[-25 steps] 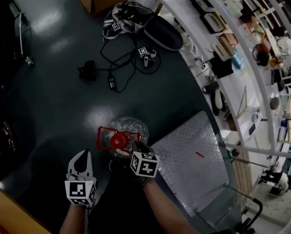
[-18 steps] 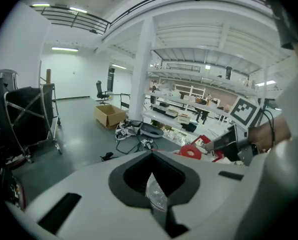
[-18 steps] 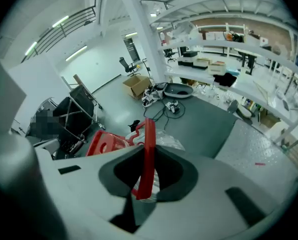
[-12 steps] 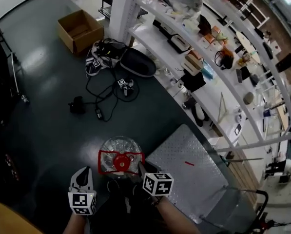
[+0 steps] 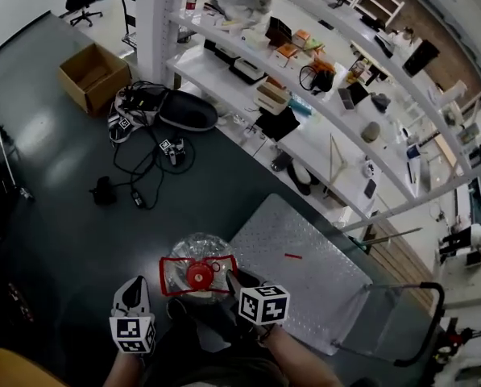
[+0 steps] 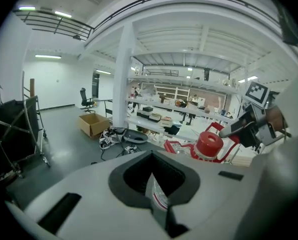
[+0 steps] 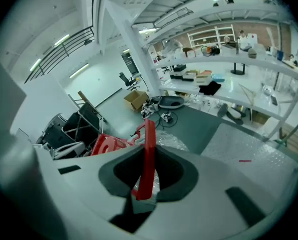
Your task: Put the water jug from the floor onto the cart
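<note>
My right gripper (image 7: 145, 181) has its jaws closed on the red handle (image 7: 149, 149), which stands between them as a thin strip running from 6 to 12 o'clock in the right gripper view. In the head view that grip sits at the 3 o'clock end of the handle frame, whose long axis runs 9 to 3 across the red cap (image 5: 197, 276). Below it bulges the clear water jug (image 5: 193, 252).

My left gripper (image 6: 156, 196) has its jaws drawn together on nothing. It hangs at about 8 o'clock from the jug, near it but apart, so only 1 gripper carries the load.

The relation that matters is the cart (image 5: 304, 280). Its studded deck lies at 3 o'clock from the jug, and its near corner is just beside the jug's wall. The push bar (image 5: 421, 321) is at the far end, at about 4 o'clock. The right gripper is the nearer one to the deck.

From above I cannot tell how high the jug's base is relative to the deck or the dark floor (image 5: 55, 192). I judge the move to be a sideways carry toward 3 o'clock, with the base kept above the deck edge. The thin handle could twist in my jaws.
</note>
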Demonstrator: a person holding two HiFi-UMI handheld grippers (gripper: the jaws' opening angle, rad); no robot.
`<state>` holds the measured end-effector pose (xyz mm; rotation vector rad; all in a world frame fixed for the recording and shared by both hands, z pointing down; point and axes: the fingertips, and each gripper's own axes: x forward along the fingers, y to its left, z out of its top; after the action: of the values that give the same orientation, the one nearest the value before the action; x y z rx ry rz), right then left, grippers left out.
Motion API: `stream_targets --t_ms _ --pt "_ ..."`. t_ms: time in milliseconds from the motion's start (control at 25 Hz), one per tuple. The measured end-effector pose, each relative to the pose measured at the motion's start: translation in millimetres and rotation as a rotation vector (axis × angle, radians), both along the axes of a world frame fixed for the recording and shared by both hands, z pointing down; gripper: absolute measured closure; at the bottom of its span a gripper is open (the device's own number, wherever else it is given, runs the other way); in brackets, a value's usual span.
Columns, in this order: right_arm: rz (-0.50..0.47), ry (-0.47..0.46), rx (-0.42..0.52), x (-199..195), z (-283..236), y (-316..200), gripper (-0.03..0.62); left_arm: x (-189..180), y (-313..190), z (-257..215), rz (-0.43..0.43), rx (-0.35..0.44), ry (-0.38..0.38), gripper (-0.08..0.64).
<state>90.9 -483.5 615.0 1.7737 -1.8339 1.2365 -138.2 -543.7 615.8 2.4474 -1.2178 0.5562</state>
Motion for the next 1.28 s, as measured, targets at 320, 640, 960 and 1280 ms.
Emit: stream_targets --t_ms 320,640,960,1280 --pt "0.108 0.027 -0.001 94 2 105 0.549 96 55 -16 0.088 0.036 -0.016 0.555" --pt "0.297 0.020 0.004 209 2 233 0.548 225 136 -35 0.246 0.064 -0.017 0.555" --pt "0.452 -0.023 0.041 305 -5 350 0.546 333 228 -59 0.329 0.072 0.004 0.555" --pt "0.552 0.000 0.025 376 -8 408 0.542 415 283 -72 0.449 0.039 0.042 0.555"
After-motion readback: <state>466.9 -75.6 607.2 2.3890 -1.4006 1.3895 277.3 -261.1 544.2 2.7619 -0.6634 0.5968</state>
